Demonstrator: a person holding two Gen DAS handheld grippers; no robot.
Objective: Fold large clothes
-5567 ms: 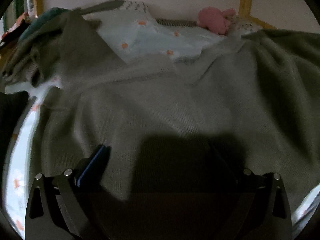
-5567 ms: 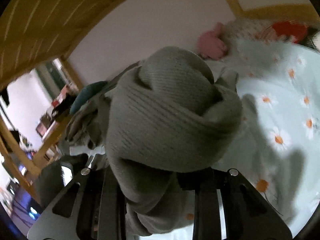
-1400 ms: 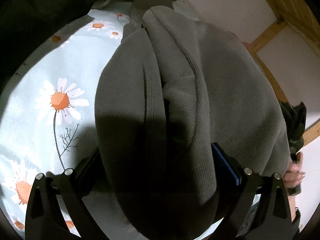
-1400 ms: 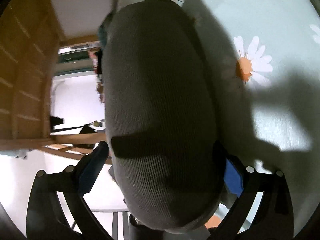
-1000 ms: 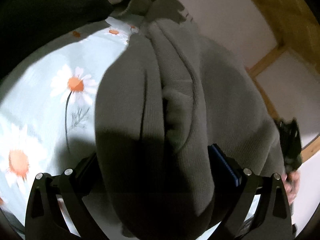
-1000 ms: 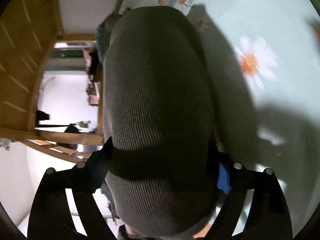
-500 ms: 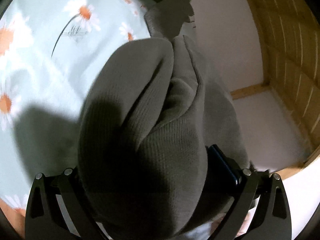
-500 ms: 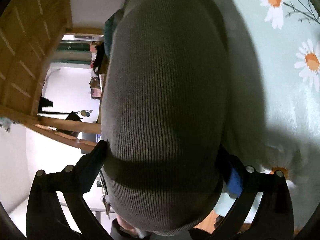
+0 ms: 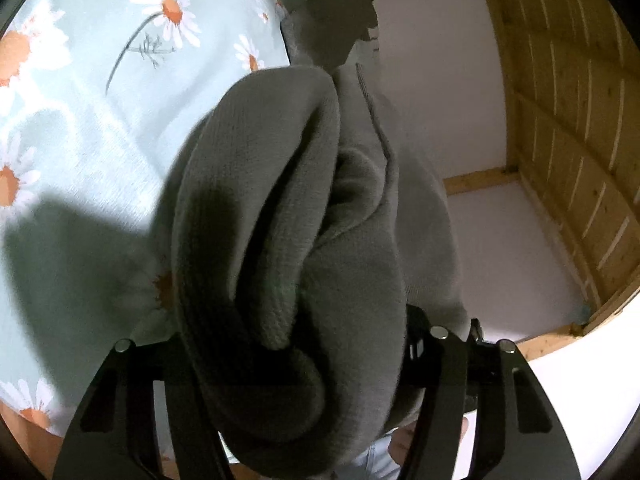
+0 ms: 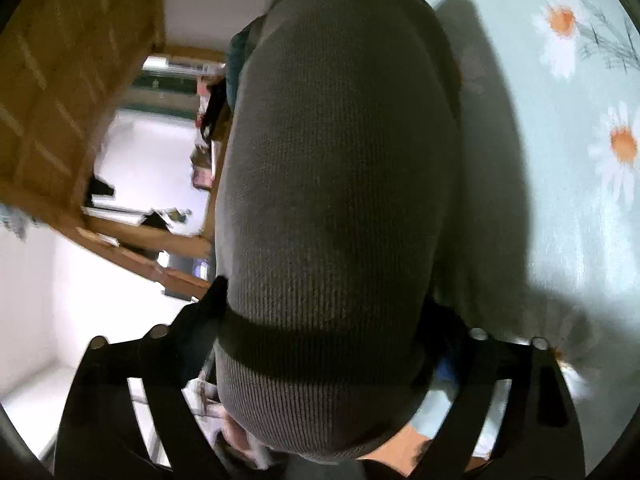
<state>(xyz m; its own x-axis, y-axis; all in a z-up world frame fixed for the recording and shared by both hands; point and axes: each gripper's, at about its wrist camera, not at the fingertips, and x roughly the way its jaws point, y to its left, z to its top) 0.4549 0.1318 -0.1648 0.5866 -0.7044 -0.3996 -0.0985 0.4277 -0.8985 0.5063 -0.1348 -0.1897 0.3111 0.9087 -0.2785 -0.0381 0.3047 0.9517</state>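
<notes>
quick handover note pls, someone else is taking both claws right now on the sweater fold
Left claw: jaws closing on the thick folded bundle of the grey knit sweater, which fills the gap between them.
Right claw: jaws wide and closing a little around the smooth rounded end of the same sweater; it fills the gap there too.
Where: the sweater is bunched into a compact roll, held over the daisy-print bedsheet, with more grey fabric trailing toward the wall.
Done: garment gathered into folded layers.
Left: probably set it down on the sheet, release both claws and tidy the fold.
</notes>
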